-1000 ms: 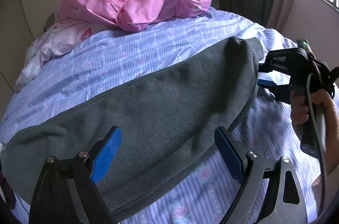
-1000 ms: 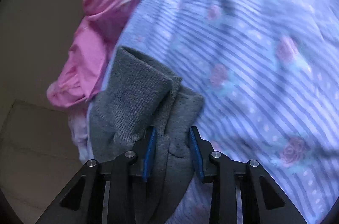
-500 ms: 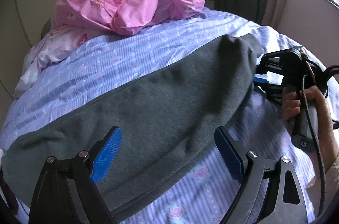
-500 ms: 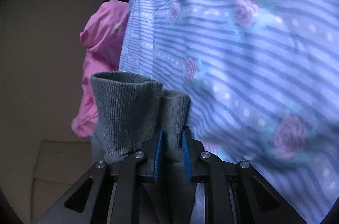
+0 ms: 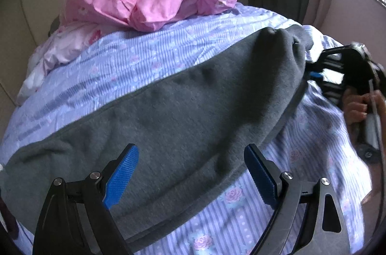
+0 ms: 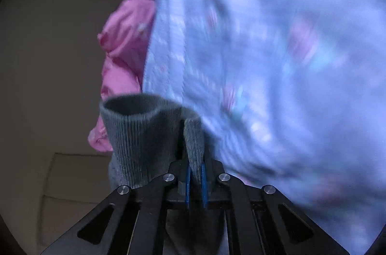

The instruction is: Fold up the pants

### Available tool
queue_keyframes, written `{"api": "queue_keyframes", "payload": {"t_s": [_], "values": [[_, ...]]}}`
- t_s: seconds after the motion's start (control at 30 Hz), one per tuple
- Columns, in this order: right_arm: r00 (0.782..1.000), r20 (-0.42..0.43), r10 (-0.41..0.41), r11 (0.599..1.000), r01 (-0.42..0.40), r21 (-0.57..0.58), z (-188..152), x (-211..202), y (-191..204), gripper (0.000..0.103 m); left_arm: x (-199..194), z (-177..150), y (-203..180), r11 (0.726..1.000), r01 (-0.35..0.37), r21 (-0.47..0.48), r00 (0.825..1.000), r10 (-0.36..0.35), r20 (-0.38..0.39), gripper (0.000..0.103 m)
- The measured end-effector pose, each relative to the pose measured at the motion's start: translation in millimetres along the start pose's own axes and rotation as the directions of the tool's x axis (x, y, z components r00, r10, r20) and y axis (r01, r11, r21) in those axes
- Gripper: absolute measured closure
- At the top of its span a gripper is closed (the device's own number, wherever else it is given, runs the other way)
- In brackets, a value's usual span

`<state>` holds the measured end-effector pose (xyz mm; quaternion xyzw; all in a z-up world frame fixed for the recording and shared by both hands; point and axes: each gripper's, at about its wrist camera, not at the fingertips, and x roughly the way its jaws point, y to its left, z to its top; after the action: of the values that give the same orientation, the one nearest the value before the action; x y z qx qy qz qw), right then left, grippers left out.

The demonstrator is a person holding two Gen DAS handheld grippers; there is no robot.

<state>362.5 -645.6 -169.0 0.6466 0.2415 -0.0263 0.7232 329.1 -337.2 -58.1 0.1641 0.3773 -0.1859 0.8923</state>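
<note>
Presently, your dark grey fleece pants lie flat on the bed's lilac striped, rose-printed cover, their long axis running diagonally from the near left of the left wrist view up to the far right. Your left hand-held gripper hovers just over the near, wider end with its blue ribbed pads spread wide and nothing between them. The pants lie directly ahead of and below it.

Your right hand-held gripper is at the far, narrow end. Its pads are pressed together on a fold of the ribbed knit cuff, which stands up as an open tube beside the pinched edge. That view is motion-blurred, so finer detail of the grip cannot be confirmed.

Judgement: the coming fold turns on that diagonal axis. The right side already has the cuff end, while the left is nearer the waist end and has yet to take hold.

Materials: the fleece is thick, soft and matte, likely to sag when lifted. The cuff is stretchy rib knit. A crumpled pink quilt sits well apart at the head of the bed.
</note>
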Motion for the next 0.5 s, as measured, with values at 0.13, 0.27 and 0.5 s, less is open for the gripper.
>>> {"api": "queue_keyframes", "payload": {"t_s": [0.13, 0.27, 0.5], "values": [[0.975, 0.162, -0.153, 0.965, 0.183, -0.190, 3, -37, 29, 0.096, 0, 0, 0, 0.999, 0.023, -0.026, 1.000, -0.023, 0.003, 0.013], [0.979, 0.142, -0.144, 0.969, 0.169, -0.181, 3, -29, 27, 0.095, 4, -1, 4, 0.997, 0.045, -0.063, 0.999, -0.047, -0.022, 0.013], [0.981, 0.001, -0.196, 0.969, 0.194, -0.156, -9, -6, 12, 0.071, 5, 0, 13, 0.994, 0.051, -0.097, 0.998, -0.053, -0.021, 0.013]]}}
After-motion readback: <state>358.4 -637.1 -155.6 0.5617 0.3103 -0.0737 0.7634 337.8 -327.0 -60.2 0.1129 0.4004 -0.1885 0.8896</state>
